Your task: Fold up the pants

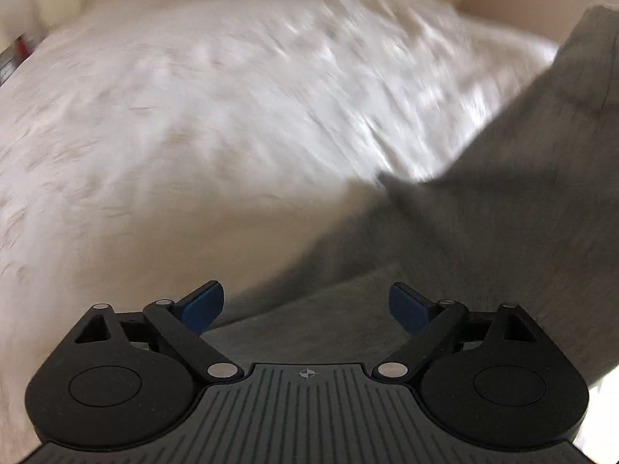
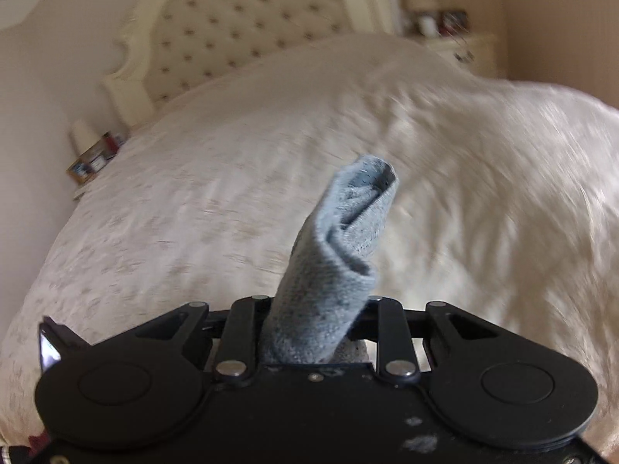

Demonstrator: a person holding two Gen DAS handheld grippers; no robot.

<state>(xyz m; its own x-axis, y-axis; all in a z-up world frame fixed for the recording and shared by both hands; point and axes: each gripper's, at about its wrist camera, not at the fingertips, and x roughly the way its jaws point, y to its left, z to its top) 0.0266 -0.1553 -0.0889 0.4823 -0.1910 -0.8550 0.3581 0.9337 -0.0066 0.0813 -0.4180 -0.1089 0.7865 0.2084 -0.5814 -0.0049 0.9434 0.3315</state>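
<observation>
Bedding covers nearly everything: a white bedspread (image 2: pixel 232 193) with a faint pattern, smeared by motion blur in both views. At the bed's far end stands a cream tufted headboard (image 2: pixel 232 27). Beside the headboard, on either side of the bed, are nightstands with small items too blurred to name.

Grey pants (image 1: pixel 483 232) lie on the bedspread at the right of the left wrist view, rising in a raised fold toward the upper right, well clear of the headboard. One flat layer of them runs under the left gripper (image 1: pixel 307 305).

That left gripper is spread wide, its blue pads (image 1: pixel 205 305) far apart and holding nothing.

The right gripper (image 2: pixel 315 332) is clamped tight on a bunched fold of the pants (image 2: pixel 340 247), which sticks up from between its jaws, pointing toward the headboard.
</observation>
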